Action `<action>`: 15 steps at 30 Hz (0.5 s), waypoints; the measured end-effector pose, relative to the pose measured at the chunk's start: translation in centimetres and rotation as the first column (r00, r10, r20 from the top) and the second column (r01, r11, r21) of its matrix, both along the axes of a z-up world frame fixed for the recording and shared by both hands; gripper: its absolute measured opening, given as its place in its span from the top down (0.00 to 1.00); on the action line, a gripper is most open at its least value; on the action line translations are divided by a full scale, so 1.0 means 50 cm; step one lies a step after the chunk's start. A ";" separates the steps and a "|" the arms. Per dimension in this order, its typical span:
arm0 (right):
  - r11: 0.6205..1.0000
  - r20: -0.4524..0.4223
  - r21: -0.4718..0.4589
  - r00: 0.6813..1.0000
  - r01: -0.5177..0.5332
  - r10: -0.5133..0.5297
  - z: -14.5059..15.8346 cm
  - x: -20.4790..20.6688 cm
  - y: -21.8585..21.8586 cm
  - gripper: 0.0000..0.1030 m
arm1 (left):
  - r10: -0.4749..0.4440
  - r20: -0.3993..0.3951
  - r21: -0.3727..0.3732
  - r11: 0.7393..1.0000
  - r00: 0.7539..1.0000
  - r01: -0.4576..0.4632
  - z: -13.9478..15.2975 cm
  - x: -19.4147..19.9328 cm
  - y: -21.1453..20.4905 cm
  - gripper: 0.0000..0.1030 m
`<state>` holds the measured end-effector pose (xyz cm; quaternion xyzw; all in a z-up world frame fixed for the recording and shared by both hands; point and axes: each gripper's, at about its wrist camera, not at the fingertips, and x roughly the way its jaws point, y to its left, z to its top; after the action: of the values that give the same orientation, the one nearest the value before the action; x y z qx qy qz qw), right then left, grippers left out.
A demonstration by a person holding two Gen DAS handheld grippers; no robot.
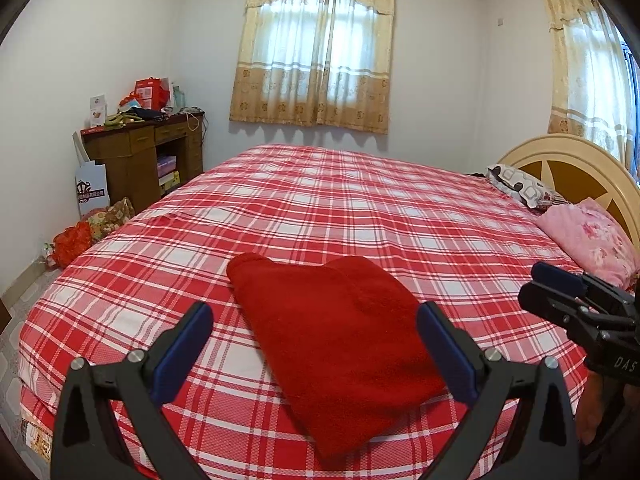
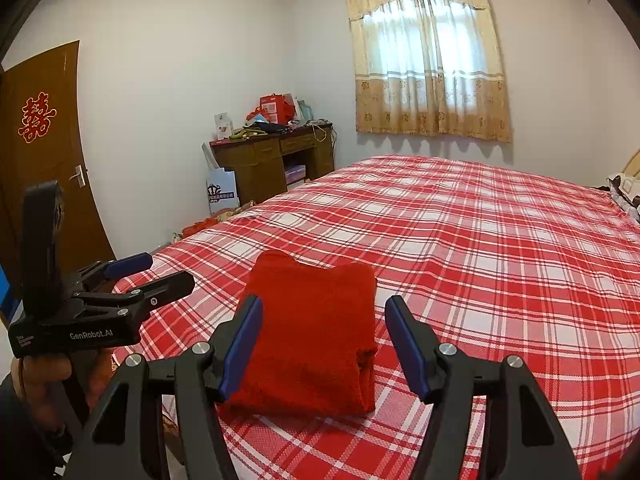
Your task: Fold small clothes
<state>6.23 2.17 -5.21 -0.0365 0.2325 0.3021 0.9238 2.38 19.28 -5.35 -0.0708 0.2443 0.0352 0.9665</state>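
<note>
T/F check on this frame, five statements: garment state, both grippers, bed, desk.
1. The red garment lies folded on the plaid bed sheet. True.
2. The left gripper is clamped on the garment. False: its jaws stand open, with nothing between the pads.
3. The right gripper is open and holds nothing. True.
4. The bed sheet is plain blue. False: it is a red and white check.
5. A wooden desk piled with things stands by the far wall, left of the curtained window. True.
</note>
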 end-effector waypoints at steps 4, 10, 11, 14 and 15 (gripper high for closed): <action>1.000 0.004 0.002 1.000 0.001 -0.001 0.001 -0.003 -0.003 0.37 | -0.001 0.001 -0.001 1.000 1.000 0.001 0.000 -0.001 -0.001 0.00; 1.000 0.001 0.000 1.000 0.001 -0.001 0.001 -0.003 -0.003 0.37 | -0.001 0.000 0.000 1.000 1.000 0.001 0.001 -0.001 -0.004 0.00; 1.000 -0.001 0.000 1.000 0.000 0.000 0.000 -0.002 -0.003 0.37 | -0.002 0.000 0.000 1.000 1.000 0.002 0.001 0.000 -0.004 0.00; 1.000 -0.002 -0.001 1.000 -0.001 0.001 0.001 -0.004 -0.001 0.37 | -0.001 -0.001 0.000 1.000 1.000 0.001 0.002 0.000 -0.005 0.00; 1.000 -0.002 -0.001 1.000 -0.001 0.001 0.001 -0.004 -0.001 0.37 | -0.001 -0.001 0.000 1.000 1.000 0.001 0.001 0.000 -0.005 0.00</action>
<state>6.05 2.12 -5.18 -0.0368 0.2338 0.3023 0.9233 2.37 19.02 -5.29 -0.0707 0.2447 0.0349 0.9664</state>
